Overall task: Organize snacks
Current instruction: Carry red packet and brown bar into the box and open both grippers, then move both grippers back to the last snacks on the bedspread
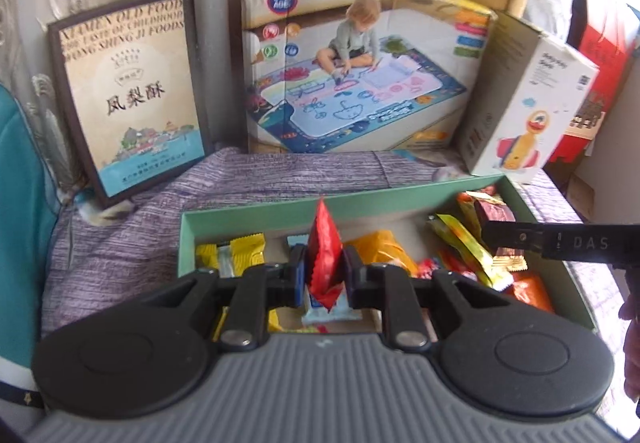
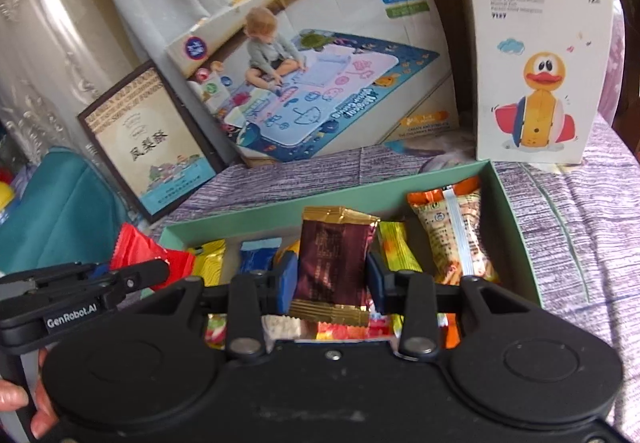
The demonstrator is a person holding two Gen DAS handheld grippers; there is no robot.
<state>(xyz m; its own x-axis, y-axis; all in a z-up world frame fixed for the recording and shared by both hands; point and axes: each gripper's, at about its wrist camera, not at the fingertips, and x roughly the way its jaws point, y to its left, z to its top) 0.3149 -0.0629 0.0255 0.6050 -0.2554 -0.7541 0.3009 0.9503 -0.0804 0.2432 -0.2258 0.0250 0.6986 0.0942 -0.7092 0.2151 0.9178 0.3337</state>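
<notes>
We hold the left gripper (image 1: 325, 275) over the near edge of the green box (image 1: 340, 195), and its blue pads are clamped on a red snack packet (image 1: 325, 247) that stands upright between them, its pointed top rising above the fingers and its crimped bottom hanging just below. Under that packet we see a pale blue packet (image 1: 332, 313) lying in the box, with yellow packets (image 1: 236, 249) to the left and an orange one (image 1: 380, 247) to the right. Our right gripper (image 2: 332, 279) sits over the same box, its pads pressed on the two sides of a dark brown packet with gold ends (image 2: 334, 263); the packet stands upright in the grip, its gold top edge above the fingers and its lower gold edge just in front of the gripper body. Beyond it in the box lie a blue packet (image 2: 258, 253), a yellow-green packet (image 2: 398, 247) and a long orange-topped packet (image 2: 450, 227) against the right wall. From the right camera we see the left gripper at the left edge, carrying the red packet just outside the box's left corner. The box rests on a purple striped cloth (image 2: 580, 211), with a duck toy carton (image 2: 540, 55), a drawing-mat carton (image 2: 320, 63) and a pastry box (image 2: 160, 139) propped behind it.
</notes>
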